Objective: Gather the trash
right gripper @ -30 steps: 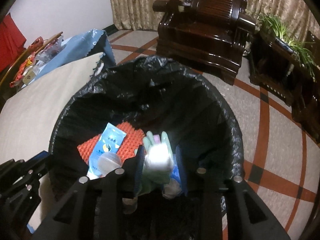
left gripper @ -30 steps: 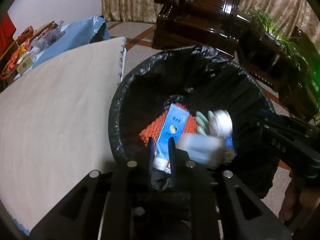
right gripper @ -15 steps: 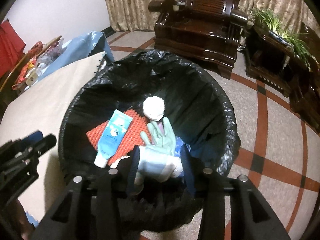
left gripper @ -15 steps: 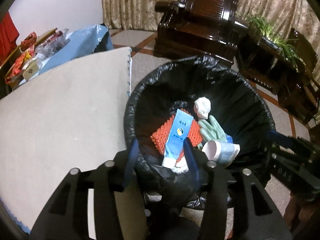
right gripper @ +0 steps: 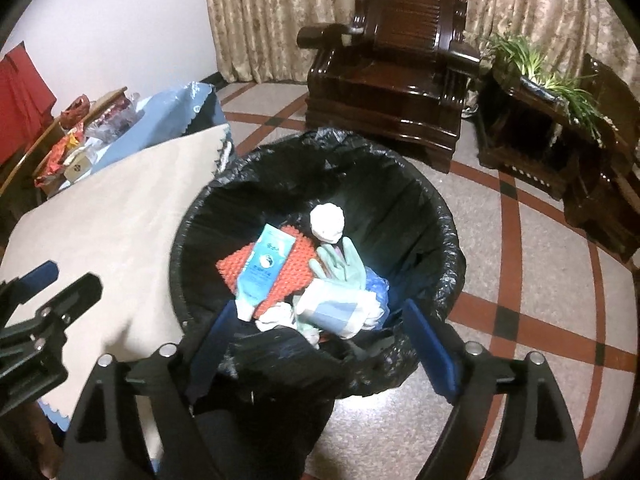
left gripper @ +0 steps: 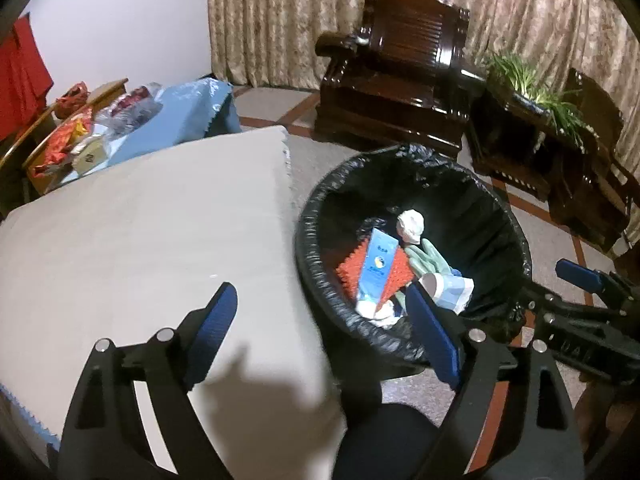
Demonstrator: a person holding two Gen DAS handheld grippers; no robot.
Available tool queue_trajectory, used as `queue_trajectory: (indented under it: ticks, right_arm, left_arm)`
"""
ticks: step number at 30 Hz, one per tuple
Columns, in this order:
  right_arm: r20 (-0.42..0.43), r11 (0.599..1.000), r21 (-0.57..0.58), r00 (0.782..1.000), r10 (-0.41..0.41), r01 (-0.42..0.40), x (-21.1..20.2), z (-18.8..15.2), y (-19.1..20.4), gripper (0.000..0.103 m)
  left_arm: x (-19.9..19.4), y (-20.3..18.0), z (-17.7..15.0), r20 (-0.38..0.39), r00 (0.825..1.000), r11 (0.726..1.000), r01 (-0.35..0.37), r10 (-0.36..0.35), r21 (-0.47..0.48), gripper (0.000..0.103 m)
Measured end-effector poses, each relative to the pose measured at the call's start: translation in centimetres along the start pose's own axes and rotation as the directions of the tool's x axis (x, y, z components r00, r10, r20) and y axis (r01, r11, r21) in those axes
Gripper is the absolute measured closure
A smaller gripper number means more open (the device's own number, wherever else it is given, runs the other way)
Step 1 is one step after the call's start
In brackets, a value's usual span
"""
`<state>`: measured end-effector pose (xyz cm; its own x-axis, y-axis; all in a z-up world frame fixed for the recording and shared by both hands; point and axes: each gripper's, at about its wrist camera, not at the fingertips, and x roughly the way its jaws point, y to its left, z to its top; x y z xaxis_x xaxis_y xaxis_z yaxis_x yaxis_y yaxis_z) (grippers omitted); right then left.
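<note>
Your right gripper [right gripper: 316, 344] hangs over the near rim of the black-lined trash bin [right gripper: 436, 216], its jaws opening with nothing pressed between the blue pads. Inside the bin you see a blue tube [right gripper: 262, 268] lying on an orange nubbed mat [right gripper: 292, 270], a white crumpled wad [right gripper: 327, 222] at the far side, a pale green glove [right gripper: 340, 266] and a white-and-blue packet [right gripper: 336, 312] nearest you. The beige table [right gripper: 108, 216] lies to the left, where your left gripper [right gripper: 40, 304] juts in, and a dark wooden armchair [right gripper: 392, 68] stands far behind the bin.

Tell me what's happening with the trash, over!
Left gripper and right gripper: jaws opening, nothing between them. Tube, paper ball and glove lie in the bin. Nothing in the way.
</note>
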<state>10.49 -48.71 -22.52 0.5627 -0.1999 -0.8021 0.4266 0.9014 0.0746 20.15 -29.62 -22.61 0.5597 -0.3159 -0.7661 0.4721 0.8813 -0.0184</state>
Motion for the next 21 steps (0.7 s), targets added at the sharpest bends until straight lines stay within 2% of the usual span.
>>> queue_trajectory:
  ticks: [8, 12, 16, 21]
  right_arm:
    - [0.090, 1.000, 0.005, 0.996, -0.007, 0.006, -5.6, -1.0, 3.2, 0.010]
    - [0.130, 1.000, -0.003, 0.991, 0.002, -0.001, -8.4, -1.6, 5.5, 0.007]
    - [0.169, 1.000, 0.003, 0.985, -0.015, 0.015, -11.3, -2.3, 8.0, 0.006]
    - [0.220, 0.999, 0.041, 0.975, -0.027, 0.019, -15.1, -3.1, 11.1, 0.006]
  left_arm:
    - [-5.9, 5.4, -1.3, 0.052, 0.998, 0.998, -0.014, 0.017, -0.062, 0.012]
    - [-9.7, 8.5, -2.1, 0.093, 0.994, 0.995, -0.041, 0.050, -0.090, 0.009]
    - [-14.1, 11.3, -3.3, 0.140, 0.984, 0.988, -0.094, 0.111, -0.125, 0.006]
    - [-19.0, 14.9, -4.8, 0.172, 0.961, 0.959, -0.174, 0.214, -0.222, 0.005]
